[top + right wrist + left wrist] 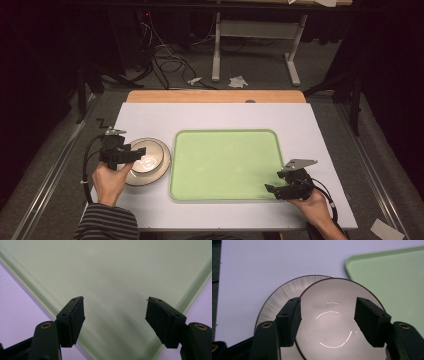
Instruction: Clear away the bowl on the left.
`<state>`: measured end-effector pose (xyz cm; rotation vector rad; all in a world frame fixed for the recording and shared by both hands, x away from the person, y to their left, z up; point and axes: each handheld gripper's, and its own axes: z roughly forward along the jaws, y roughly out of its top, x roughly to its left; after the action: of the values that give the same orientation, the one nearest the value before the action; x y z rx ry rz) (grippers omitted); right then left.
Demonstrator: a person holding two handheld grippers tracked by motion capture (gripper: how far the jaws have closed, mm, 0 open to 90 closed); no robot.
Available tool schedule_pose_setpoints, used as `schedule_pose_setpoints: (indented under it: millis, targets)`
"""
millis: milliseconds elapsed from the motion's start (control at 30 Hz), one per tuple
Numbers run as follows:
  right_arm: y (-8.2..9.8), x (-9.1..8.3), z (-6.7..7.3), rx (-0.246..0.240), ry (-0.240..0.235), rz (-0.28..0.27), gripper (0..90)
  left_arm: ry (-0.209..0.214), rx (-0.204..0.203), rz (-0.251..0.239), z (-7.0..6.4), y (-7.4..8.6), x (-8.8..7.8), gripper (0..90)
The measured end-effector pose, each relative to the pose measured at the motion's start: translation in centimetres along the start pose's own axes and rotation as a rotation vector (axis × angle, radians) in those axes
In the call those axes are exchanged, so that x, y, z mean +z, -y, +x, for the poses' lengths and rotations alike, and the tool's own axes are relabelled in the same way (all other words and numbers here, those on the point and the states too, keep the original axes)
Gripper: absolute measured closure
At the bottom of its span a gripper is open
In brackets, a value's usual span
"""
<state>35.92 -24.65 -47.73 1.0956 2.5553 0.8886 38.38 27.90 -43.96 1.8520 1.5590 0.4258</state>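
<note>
A shallow pale bowl (148, 161) sits on a round plate (160, 175) with a streaked grey rim, left of a light green tray (227, 165). My left gripper (136, 152) hovers over the bowl's near left part, open. In the left gripper view the bowl (329, 322) lies between and beneath the spread jaws, with the plate (279, 293) showing behind it. My right gripper (270, 189) is open over the tray's near right corner. The right gripper view looks down on that tray corner (112, 277) between wide-apart jaws, nothing held.
A white board (150, 115) covers the table, with a wooden edge (215, 96) at the back. Behind the table are a desk frame (255, 45), cables (165, 60) and paper scraps (237, 81) on the floor. Dark curtains flank both sides.
</note>
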Motion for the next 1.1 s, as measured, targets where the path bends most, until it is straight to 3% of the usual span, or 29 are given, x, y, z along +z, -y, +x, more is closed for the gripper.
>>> schedule_pose_setpoints:
  millis: [100,200,333,467,567,733,833,967,1100]
  targets:
    - [0.0,0.0,0.0,-0.003,0.002,-0.009,32.7,-0.016,-0.012,0.0,0.5,0.1,-0.1,38.6]
    - [0.0,0.0,0.0,0.006,0.001,-0.01,32.7,-0.062,-0.019,0.024,1.1,0.2,0.1,38.6]
    - [0.0,0.0,0.0,0.002,0.001,-0.009,32.7,-0.084,-0.036,0.052,1.6,0.4,0.5,38.7]
    - [0.0,0.0,0.1,-0.005,0.005,-0.007,32.7,-0.078,-0.065,0.081,1.9,0.5,0.9,39.0]
    - [0.0,0.0,0.0,-0.001,0.004,-0.001,32.7,-0.072,-0.104,0.141,2.6,0.7,1.8,40.2]
    - [0.0,0.0,0.1,-0.006,0.005,0.001,32.7,-0.07,-0.1,0.176,2.5,0.9,2.5,44.4]
    - [0.0,0.1,0.1,-0.006,0.001,-0.005,32.8,-0.091,-0.101,0.206,2.6,1.0,3.1,46.3]
    - [0.0,0.0,0.1,-0.007,0.002,0.001,32.7,-0.057,-0.145,0.218,3.2,1.2,3.5,51.3]
    - [0.0,0.1,0.1,-0.01,-0.003,0.0,32.8,-0.045,-0.149,0.229,3.2,1.3,3.8,60.9]
